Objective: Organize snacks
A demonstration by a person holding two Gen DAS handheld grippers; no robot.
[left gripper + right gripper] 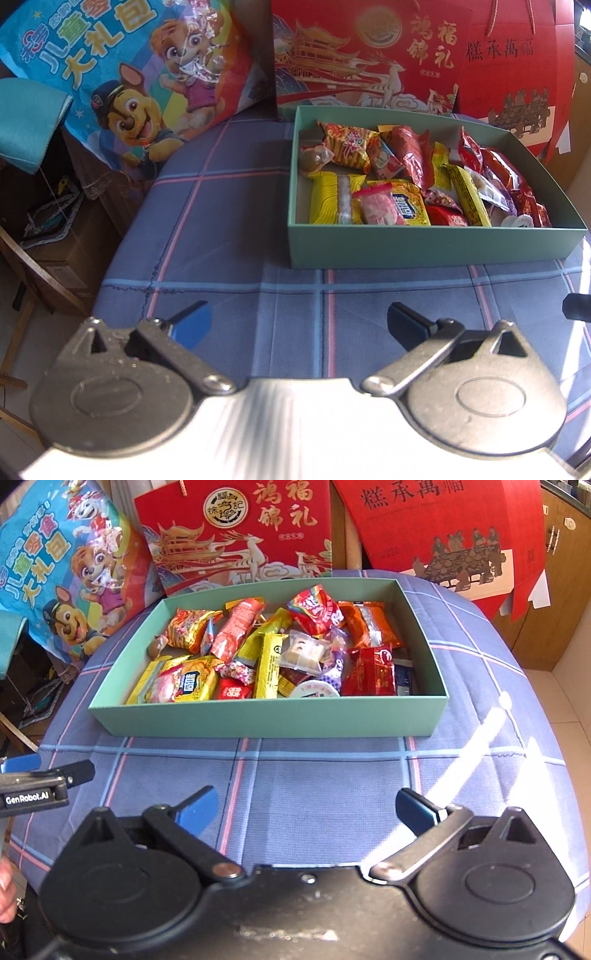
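Nearest, the left tool and right tool hover over bare checked tabletop, jaws apart, each holding nothing. Beyond sits the green box, filled with loose snacks. No snack lies outside it. Behind stand gift bags. Gathering appears complete; any sorting inside remains.

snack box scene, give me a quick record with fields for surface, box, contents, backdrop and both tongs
surface: blue plaid cloth
box: green box, open, no lid
contents: mixed wrapped snacks, loosely piled
backdrop: cartoon bag, two red gift boxes
left tongs: open, empty, short of the box
right tongs: open, empty, short of the box
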